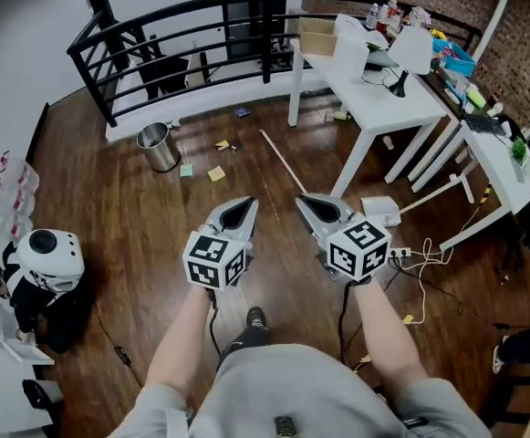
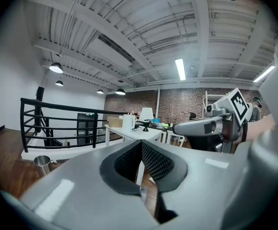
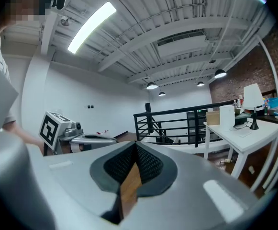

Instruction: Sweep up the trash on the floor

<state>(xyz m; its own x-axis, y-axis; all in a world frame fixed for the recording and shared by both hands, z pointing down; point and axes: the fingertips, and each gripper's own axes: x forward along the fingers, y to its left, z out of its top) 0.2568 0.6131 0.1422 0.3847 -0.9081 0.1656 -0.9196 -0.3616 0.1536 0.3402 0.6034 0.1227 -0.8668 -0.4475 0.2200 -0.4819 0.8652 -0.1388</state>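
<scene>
Dark wood floor [image 1: 128, 208] fills the head view, with a black railing [image 1: 182, 16] curving along the far side. Over on the left, a white dome [image 1: 50, 255] sits on some dark gear by the wall. Moving right, there's a metal bin [image 1: 158, 146] standing upright near the railing. Just beside it are the scraps [image 1: 216, 173]: a few yellow bits and a pale green one, loose on the boards between the bin and the table and well ahead of both claws. Now the left gripper [image 1: 243, 206], held out low in front of the person. Its own view shows the ribbed pads pressed together at the tip, nothing between them. A pale stick [image 1: 283, 162] lies flat on the floor, running diagonally from near the scraps toward the space just ahead of the claws. The right gripper [image 1: 305, 201] sits alongside its partner, level with it but apart, and its jaws are also clamped tight on nothing, with only floor showing through the gap behind the pads. Further right stands a cluttered white table [image 1: 383, 99], and on the floor beneath its near end is a tangle of white cables [image 1: 420, 263].
</scene>
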